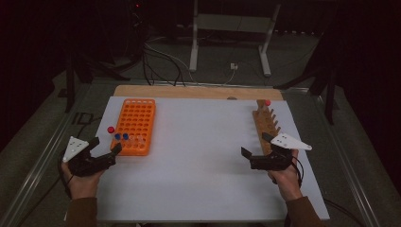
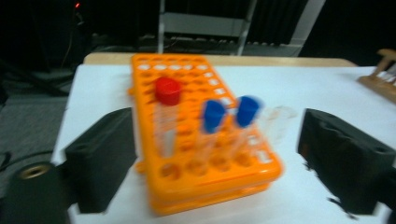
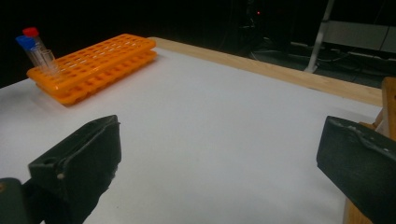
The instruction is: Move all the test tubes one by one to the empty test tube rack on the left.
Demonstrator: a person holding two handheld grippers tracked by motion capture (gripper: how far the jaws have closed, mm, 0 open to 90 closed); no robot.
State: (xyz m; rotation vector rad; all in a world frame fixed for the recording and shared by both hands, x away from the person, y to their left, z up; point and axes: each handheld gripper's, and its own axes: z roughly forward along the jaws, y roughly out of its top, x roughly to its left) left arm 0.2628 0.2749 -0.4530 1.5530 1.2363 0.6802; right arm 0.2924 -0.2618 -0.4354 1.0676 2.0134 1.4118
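Observation:
An orange tube rack (image 1: 135, 124) lies on the left of the white mat. At its near end stand a red-capped tube (image 2: 167, 91), two blue-capped tubes (image 2: 213, 115) (image 2: 246, 110) and a clear uncapped tube (image 2: 279, 117). My left gripper (image 1: 107, 145) is open just before that near end, one jaw on each side of the rack's corner and nothing between them. On the right stands a wooden rack (image 1: 265, 124) with a red-capped tube (image 1: 267, 102) at its far end. My right gripper (image 1: 256, 144) is open and empty beside the wooden rack's near end.
The white mat (image 1: 198, 161) covers a wooden board whose far edge (image 1: 198, 91) shows behind it. A metal frame (image 1: 45, 156) borders the table. Cables and stand legs (image 1: 194, 52) lie on the floor beyond.

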